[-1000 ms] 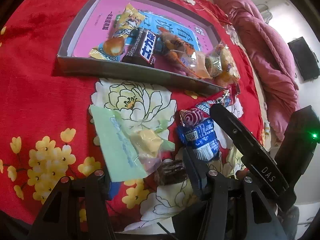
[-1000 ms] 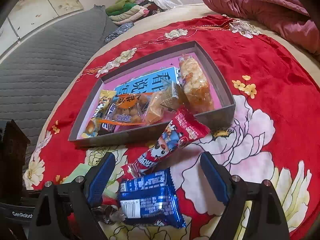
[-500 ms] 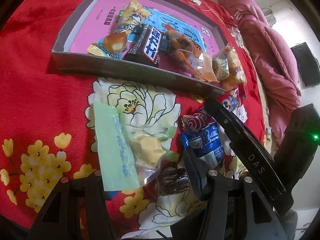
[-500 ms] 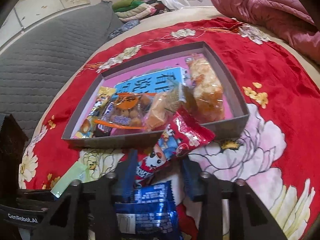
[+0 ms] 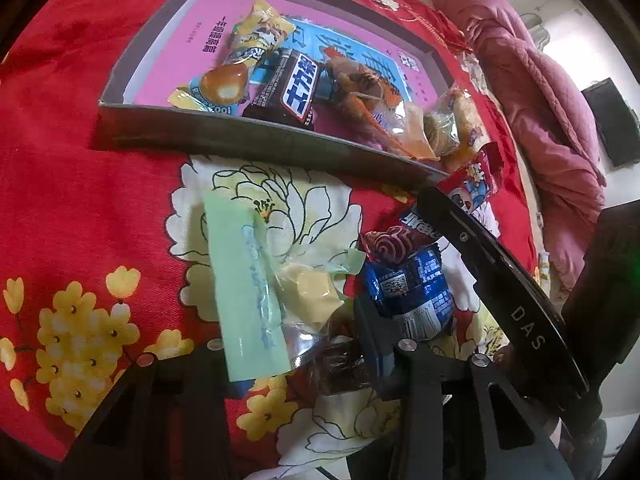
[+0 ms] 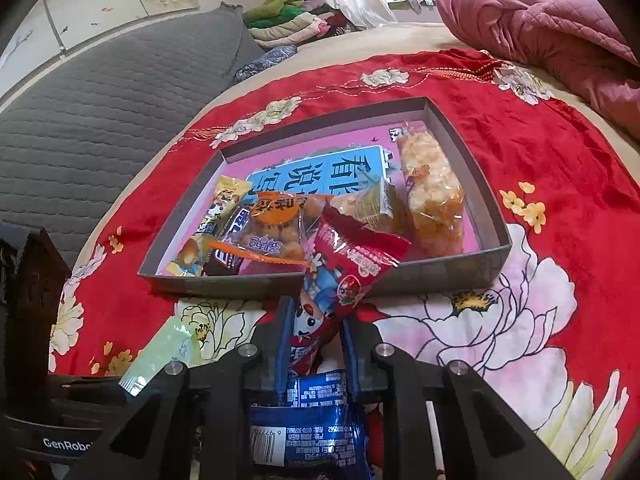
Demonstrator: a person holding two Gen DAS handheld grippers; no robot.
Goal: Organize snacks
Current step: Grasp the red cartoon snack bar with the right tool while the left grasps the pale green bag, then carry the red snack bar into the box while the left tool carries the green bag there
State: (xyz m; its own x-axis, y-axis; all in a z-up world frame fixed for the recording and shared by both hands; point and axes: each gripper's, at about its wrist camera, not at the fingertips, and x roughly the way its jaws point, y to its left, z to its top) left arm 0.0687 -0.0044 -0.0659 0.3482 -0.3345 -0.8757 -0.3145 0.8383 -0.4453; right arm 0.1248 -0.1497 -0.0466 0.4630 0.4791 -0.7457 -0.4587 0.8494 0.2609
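A grey box (image 6: 460,272) with a pink floor holds several snacks on the red flowered cloth; it also shows in the left wrist view (image 5: 240,136). My right gripper (image 6: 316,328) is shut on a red cartoon snack packet (image 6: 344,272), whose far end reaches over the box's front wall. A blue packet (image 6: 308,428) lies under it. My left gripper (image 5: 288,344) is open around a green-edged clear packet with a yellow cake (image 5: 280,284) and a dark brown candy (image 5: 344,368). The blue packet (image 5: 412,292) and a red swirl candy (image 5: 390,244) lie beside its right finger.
A pink quilt (image 6: 552,40) lies at the back right and a grey padded mat (image 6: 100,96) at the left. Folded clothes (image 6: 296,12) are piled at the back. The right gripper's body (image 5: 500,292) crosses the left wrist view at the right.
My right gripper closed on the red cartoon packet and lifted its far end over the box's front wall. My left gripper moved forward around the green-edged packet.
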